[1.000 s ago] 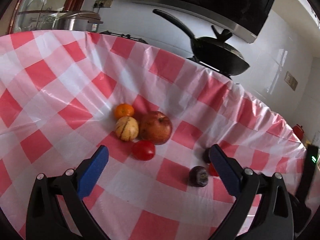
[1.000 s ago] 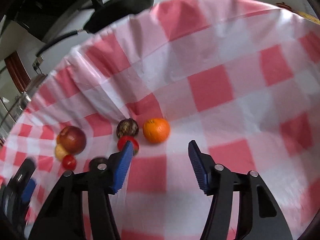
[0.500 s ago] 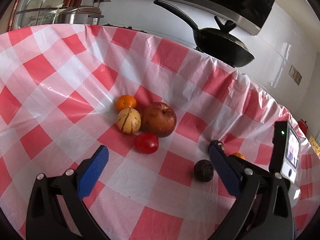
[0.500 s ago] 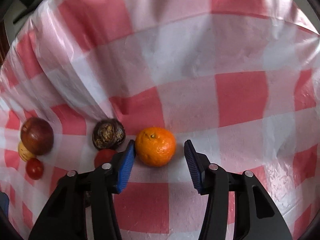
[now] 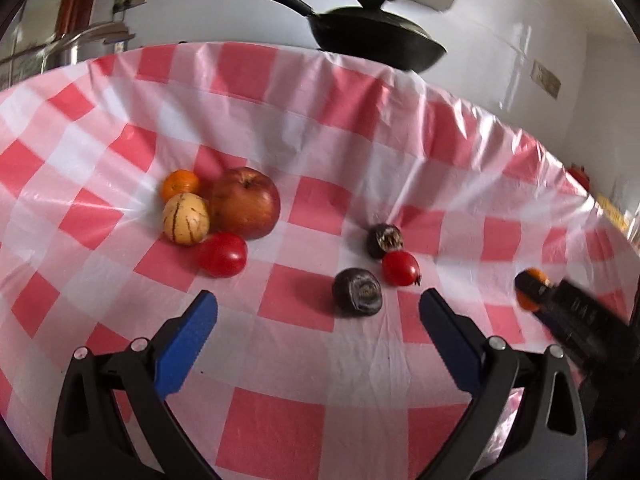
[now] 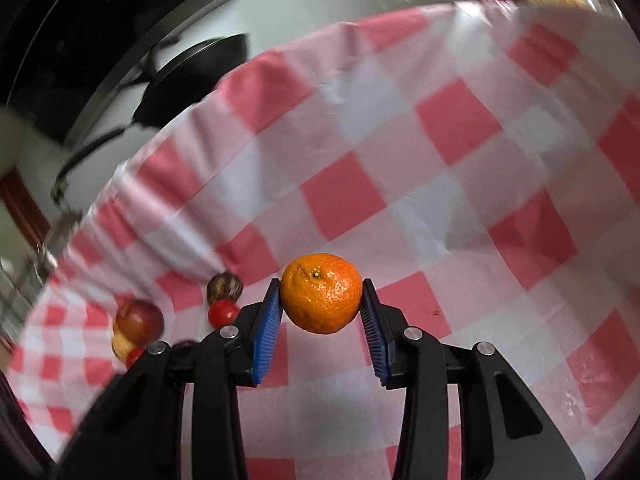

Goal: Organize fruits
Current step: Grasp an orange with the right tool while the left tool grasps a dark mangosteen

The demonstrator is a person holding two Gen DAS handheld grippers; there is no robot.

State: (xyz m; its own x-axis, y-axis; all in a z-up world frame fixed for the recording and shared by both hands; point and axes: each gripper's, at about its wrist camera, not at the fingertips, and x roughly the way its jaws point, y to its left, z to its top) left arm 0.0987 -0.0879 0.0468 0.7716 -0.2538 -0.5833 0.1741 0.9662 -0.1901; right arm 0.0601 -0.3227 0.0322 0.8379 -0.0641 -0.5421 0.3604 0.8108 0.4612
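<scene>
My right gripper (image 6: pixel 321 295) is shut on a mandarin (image 6: pixel 321 293) and holds it above the checked cloth; the mandarin also shows at the right of the left wrist view (image 5: pixel 531 285). My left gripper (image 5: pixel 318 308) is open and empty above the cloth. Ahead of it on the left lie an apple (image 5: pixel 245 208), a striped yellow fruit (image 5: pixel 186 219), a small mandarin (image 5: pixel 180 185) and a red tomato (image 5: pixel 223 255), touching in a cluster. To the right lie two dark passion fruits (image 5: pixel 357 291) (image 5: pixel 385 241) and a small tomato (image 5: pixel 400 268).
A red-and-white checked tablecloth (image 5: pixel 304 144) covers the table. A black pan (image 5: pixel 376 42) sits on the stove behind the far edge. A steel pot (image 5: pixel 76 46) stands at the back left.
My right gripper has closed on the mandarin and lifted it off the cloth. My left gripper has shifted, so both fruit groups now lie ahead of it.
</scene>
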